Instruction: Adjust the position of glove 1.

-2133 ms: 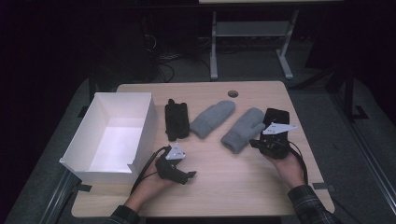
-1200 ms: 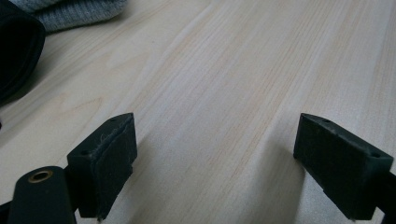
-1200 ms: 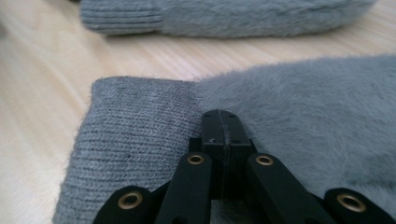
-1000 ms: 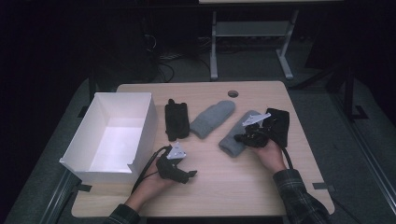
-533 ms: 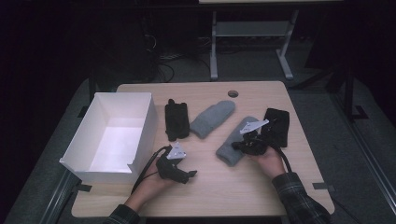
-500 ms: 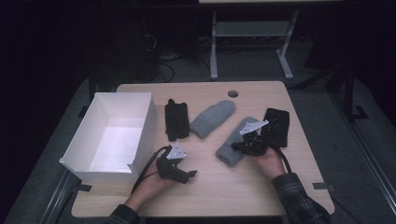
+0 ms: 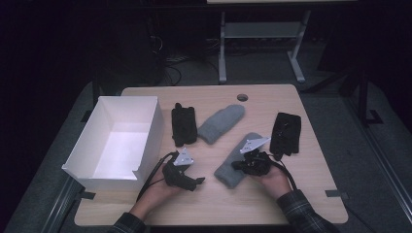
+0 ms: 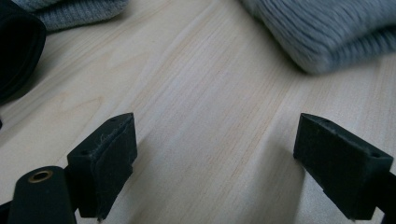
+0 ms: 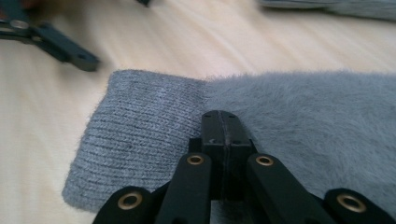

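The right tool (image 7: pixel 241 165) is pinched tight on the near grey mitten (image 7: pixel 233 170), which lies on the bench (image 7: pixel 311 194) between the two hands with its ribbed cuff toward the person, while the left tool (image 7: pixel 198 181) rests wide apart on bare wood just beside it.

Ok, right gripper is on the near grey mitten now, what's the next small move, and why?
Probably lift the near grey mitten a little off the table and start carrying it left toward the white box. The right gripper has its jaws pressed together over the mitten near its ribbed cuff, though the fabric between them isn't visible, so lift gently. The left gripper sits open over bare wood.
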A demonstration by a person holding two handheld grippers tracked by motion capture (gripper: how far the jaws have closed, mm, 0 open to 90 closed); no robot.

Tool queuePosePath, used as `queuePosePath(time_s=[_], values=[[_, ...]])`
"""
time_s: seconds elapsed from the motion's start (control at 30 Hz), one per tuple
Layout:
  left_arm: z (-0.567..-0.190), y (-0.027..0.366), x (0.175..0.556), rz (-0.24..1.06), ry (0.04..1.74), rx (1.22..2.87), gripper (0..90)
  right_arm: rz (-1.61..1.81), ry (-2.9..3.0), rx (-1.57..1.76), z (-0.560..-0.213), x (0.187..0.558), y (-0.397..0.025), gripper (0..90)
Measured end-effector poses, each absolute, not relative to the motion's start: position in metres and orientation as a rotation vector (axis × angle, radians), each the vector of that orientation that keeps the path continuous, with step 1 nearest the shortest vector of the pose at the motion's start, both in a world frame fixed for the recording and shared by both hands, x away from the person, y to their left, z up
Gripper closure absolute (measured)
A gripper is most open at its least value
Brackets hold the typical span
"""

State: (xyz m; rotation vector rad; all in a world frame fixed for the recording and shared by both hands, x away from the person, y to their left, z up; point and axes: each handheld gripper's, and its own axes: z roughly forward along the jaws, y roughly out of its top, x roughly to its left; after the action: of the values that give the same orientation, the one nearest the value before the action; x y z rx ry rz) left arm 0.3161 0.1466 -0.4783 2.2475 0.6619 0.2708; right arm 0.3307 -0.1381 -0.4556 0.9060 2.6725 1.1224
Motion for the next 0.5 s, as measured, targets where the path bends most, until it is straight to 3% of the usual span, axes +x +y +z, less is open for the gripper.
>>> queuePosePath(time_s=[0.3,0.5], values=[[-0.478,0.147,0.316,0.274,0.659,2.248,12.7,1.163,2.674,0.809,-0.446,0.315,-0.123,89.3],[-0.478,0.147,0.317,0.281,0.649,2.259,12.7,1.147,2.522,0.915,-0.434,0.349,-0.159,90.0]])
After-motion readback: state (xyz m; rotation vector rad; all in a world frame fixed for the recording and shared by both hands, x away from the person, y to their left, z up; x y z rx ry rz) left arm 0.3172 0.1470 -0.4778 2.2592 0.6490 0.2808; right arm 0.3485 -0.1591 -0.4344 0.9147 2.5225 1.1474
